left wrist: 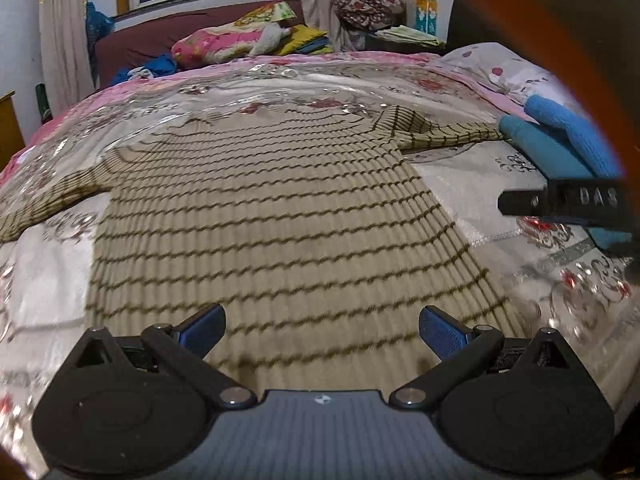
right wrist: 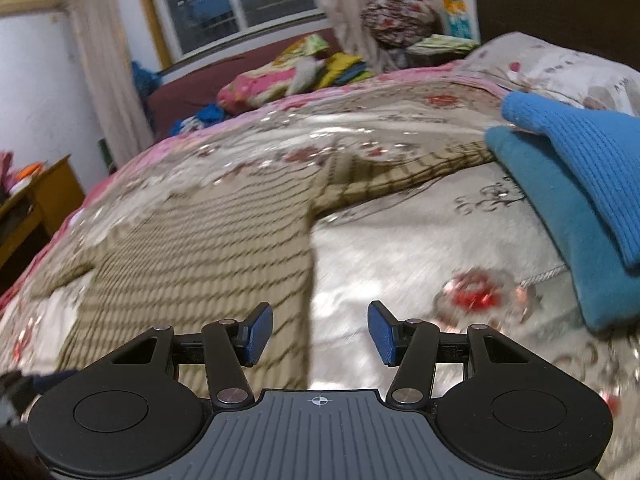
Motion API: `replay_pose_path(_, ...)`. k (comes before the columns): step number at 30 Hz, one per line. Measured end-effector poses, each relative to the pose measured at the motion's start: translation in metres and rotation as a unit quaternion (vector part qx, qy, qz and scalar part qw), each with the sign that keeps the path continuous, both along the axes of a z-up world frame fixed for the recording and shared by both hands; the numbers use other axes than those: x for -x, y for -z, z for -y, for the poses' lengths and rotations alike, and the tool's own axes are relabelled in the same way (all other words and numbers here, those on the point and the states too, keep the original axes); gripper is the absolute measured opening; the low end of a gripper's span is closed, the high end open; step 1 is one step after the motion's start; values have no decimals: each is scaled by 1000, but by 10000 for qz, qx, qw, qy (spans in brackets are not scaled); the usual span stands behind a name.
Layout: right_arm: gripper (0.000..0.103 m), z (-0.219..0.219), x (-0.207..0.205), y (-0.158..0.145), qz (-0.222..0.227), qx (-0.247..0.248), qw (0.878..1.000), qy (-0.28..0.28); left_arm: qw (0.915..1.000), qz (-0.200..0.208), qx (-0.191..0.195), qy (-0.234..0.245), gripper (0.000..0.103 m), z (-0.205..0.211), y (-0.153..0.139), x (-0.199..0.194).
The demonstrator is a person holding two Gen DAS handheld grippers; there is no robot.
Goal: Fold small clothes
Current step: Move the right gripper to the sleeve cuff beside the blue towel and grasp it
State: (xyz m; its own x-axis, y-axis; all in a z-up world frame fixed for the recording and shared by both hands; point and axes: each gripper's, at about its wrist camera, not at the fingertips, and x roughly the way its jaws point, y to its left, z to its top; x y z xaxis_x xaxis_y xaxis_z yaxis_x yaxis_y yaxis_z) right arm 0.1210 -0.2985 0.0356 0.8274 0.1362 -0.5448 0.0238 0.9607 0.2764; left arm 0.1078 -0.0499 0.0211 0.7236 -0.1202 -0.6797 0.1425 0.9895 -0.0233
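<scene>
Beige ribbed knit with thin dark stripes fills the left wrist view: the sweater (left wrist: 260,216) lies spread flat on the bed (left wrist: 472,184), its hem just ahead of and under the left claw (left wrist: 322,332). That claw is released, blue pads (left wrist: 204,330) wide apart and holding nothing. One sleeve runs off to the claw's left, the other to its far right, where the cuff reaches the stacked blue knits (left wrist: 560,140). My worry is that a pinch taken here, mid-hem, could gather only the top layer and drag the body into a ridge instead of a clean fold. The right claw (left wrist: 560,200) shows only as a dark bar at the right edge; its state cannot be read from this side. An orange blur crosses the upper right corner and I cannot tell what it is.

In the right wrist view the right claw (right wrist: 320,332) is also released and empty, hovering over the sweater's side edge (right wrist: 310,280), which falls between its pads. Motion blur smears the near fabric, so layers and the hem's exact line are hard to judge. The folded blue knits (right wrist: 580,184) lie ahead to its right; a sleeve swung inward carelessly could catch them and topple the stack. The cuff's end is hidden beside that stack.
</scene>
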Motion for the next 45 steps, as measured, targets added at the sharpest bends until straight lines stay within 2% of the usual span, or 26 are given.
replay_pose_path(5,52,28,-46,2,54,90,9994,334,9999,-57,23,90,103,14,6,-36)
replay_pose_path(10,52,57,-94,11,-22,-37,9980,635,9999,-51,16,148,103,27,12,-67)
replay_pose_path(20,52,119,-163,34,-213,-599,9883,1384,9996,57,-15,294,103,47,26,-111)
replay_pose_path(26,52,139,-194,44,-178,-1050,9786,1761,9995,65,66,287,103,49,36,-121)
replay_pose_path(33,51,163,-220,51,-71,-1751,9572,2305,9991,241,34,335,103,48,39,-120)
replay_pose_path(45,52,173,-249,63,191,-2194,9378,2684,9988,334,93,335,103,47,43,-117)
